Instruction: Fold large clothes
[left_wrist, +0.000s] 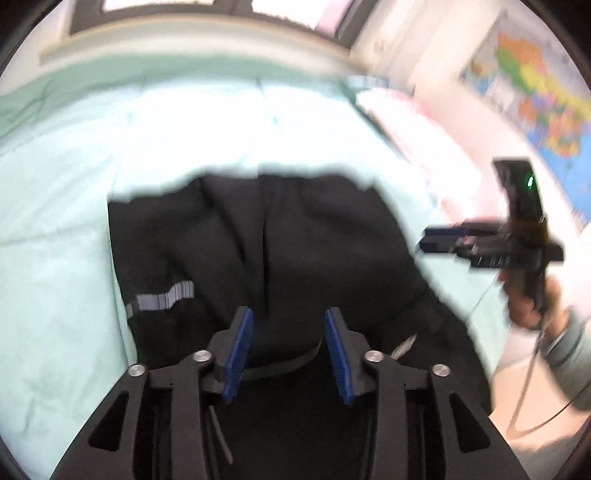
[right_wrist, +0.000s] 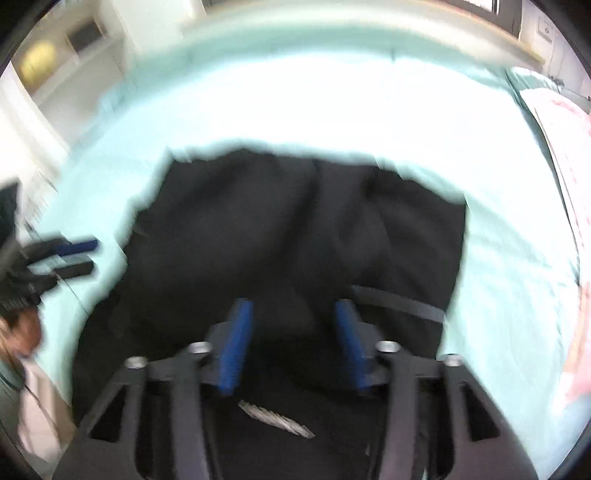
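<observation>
A large black garment (left_wrist: 280, 243) with a grey reflective stripe (left_wrist: 162, 297) lies bunched on a pale green bed sheet (left_wrist: 55, 258). My left gripper (left_wrist: 288, 350) hovers over its near part, jaws open with nothing between the blue pads. The right gripper (left_wrist: 443, 238) shows at the right of the left wrist view, held in a hand beside the garment. In the right wrist view the right gripper (right_wrist: 293, 343) is open above the black garment (right_wrist: 295, 229), and the left gripper (right_wrist: 79, 254) shows at the left, open.
A pink and white pillow (left_wrist: 413, 122) lies at the bed's right side. A coloured map (left_wrist: 535, 96) hangs on the right wall. A cable (left_wrist: 532, 387) hangs from the right hand. Pale shelving (right_wrist: 74, 55) stands at the left beyond the bed.
</observation>
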